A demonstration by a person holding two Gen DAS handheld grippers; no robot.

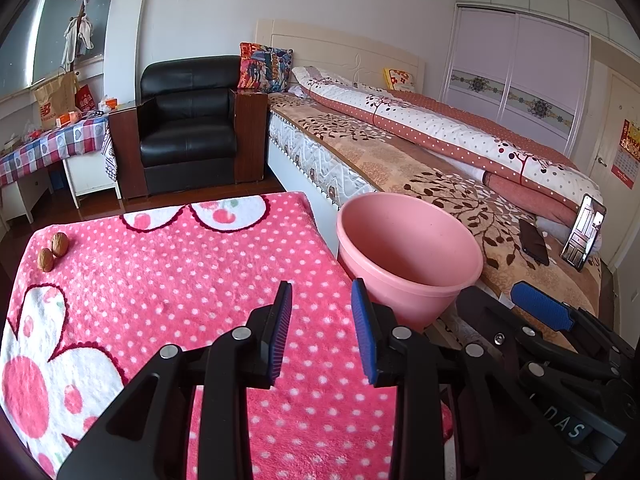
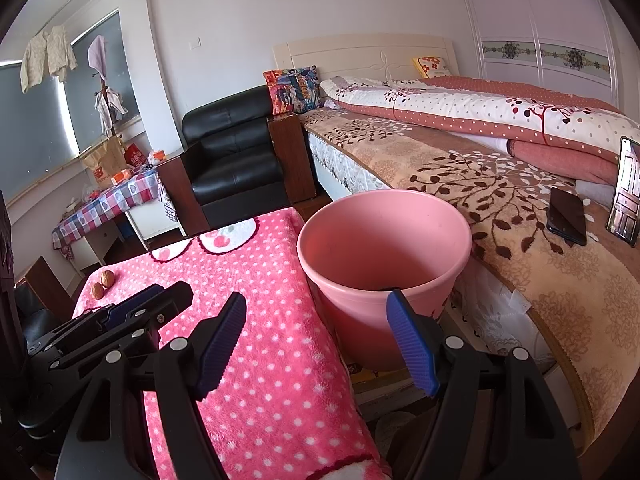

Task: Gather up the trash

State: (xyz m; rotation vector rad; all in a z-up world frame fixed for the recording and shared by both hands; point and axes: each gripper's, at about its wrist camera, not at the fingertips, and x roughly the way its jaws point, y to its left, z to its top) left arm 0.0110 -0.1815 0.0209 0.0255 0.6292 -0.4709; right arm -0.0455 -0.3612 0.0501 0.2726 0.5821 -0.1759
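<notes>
Left hand-held gripper (image 1: 322,312) gapes narrowly, right hand-held gripper (image 2: 316,332) wide, both empty; two brown walnuts (image 1: 53,251) lie far from the round pink plastic bucket (image 1: 408,252).

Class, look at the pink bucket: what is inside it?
The pink bucket shows bare pink inner walls and a dark patch low inside, behind the near rim. That rim and the right gripper hide the bottom.

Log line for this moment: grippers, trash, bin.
left gripper open, empty | right gripper open, empty | two walnuts on pink blanket, untouched | pink bucket beside blanket
</notes>
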